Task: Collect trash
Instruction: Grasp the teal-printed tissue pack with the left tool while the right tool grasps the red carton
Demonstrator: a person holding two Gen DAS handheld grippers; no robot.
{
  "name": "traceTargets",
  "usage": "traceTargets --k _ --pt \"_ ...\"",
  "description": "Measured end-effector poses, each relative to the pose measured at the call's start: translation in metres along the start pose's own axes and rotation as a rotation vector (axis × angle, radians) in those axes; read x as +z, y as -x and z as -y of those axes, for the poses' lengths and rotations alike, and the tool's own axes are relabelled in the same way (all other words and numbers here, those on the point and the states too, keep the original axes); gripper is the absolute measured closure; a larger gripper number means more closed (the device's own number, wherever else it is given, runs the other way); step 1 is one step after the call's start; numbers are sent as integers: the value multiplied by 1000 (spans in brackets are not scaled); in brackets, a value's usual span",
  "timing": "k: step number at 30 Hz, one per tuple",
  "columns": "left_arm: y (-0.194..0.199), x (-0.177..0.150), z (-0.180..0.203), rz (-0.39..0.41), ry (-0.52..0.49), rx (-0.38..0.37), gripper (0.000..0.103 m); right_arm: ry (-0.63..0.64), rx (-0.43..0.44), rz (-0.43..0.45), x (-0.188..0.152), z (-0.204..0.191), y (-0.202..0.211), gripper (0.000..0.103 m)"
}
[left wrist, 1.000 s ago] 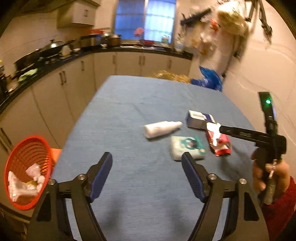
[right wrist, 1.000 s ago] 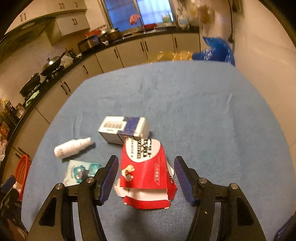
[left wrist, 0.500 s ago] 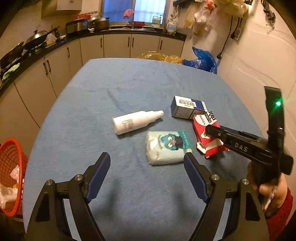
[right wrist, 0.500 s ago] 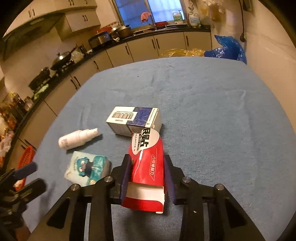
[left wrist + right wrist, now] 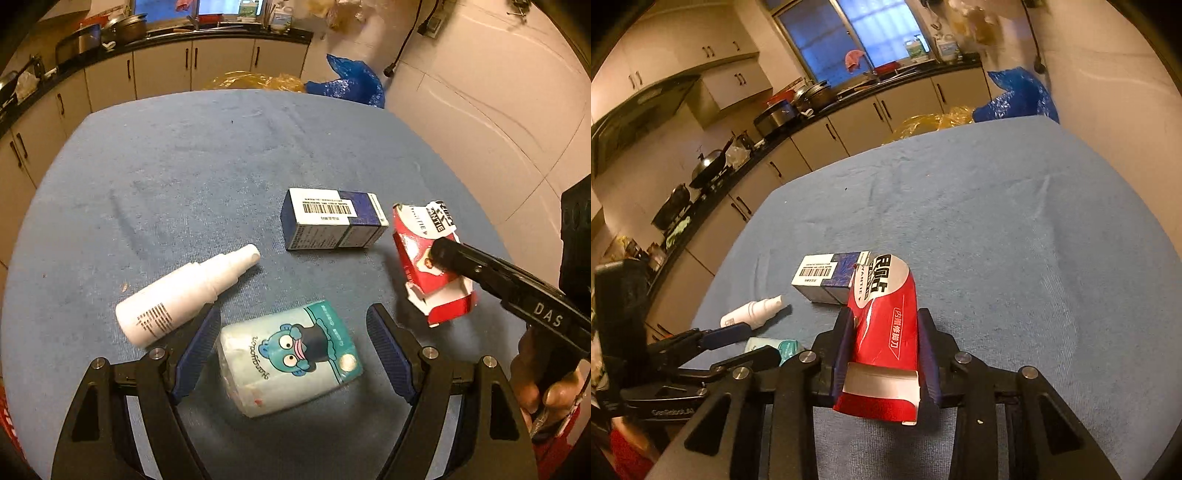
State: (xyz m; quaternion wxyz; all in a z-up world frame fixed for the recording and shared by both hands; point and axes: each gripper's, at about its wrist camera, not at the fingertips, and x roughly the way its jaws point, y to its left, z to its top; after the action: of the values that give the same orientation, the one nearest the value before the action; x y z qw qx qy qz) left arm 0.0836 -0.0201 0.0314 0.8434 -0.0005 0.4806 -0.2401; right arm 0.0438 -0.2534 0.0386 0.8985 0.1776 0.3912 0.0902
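The red carton (image 5: 886,332) is clamped between the pads of the right gripper (image 5: 884,354), whose jaws have just been closing onto it; its far end is seen raised off the blue table (image 5: 1015,240) in the left wrist view. The left gripper (image 5: 291,343) is held with its jaws wide apart around the near end of a pale tissue pack (image 5: 291,354), which lies flat on the table with gaps at both pads. A white spray bottle (image 5: 184,295) is laid on its side just left of the pack, nozzle pointing far and right. A blue and white box (image 5: 332,219) is set beyond the pack, close beside the carton's far end. A hand (image 5: 543,373) is seen on the right gripper's handle.
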Motion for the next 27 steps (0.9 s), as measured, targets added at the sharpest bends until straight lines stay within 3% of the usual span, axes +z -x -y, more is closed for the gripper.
traceTargets --k 3,10,12,16,21,22,24,27 --pt "-1 -6 2 -22 -27 -31 23 -3 3 3 0 1 1 66" --pt "15 -50 40 -67 -221 -33 22 -8 7 10 1 5 4 65" --pt "22 -61 54 -44 -270 9 21 -5 6 11 0 5 5 65" --pt "24 -58 56 -10 -227 60 20 2 -3 20 -1 3 5 65" --pt "2 -48 50 -25 -149 118 21 14 -15 31 -2 0 7 65" --pt "-3 -47 49 -26 -140 116 24 20 -15 36 -3 -2 8 65" --pt "-5 -50 48 -3 -136 158 47 36 -19 48 -3 -5 10 65" --pt "-3 -54 42 20 -115 163 54 64 -16 70 -5 -13 15 65"
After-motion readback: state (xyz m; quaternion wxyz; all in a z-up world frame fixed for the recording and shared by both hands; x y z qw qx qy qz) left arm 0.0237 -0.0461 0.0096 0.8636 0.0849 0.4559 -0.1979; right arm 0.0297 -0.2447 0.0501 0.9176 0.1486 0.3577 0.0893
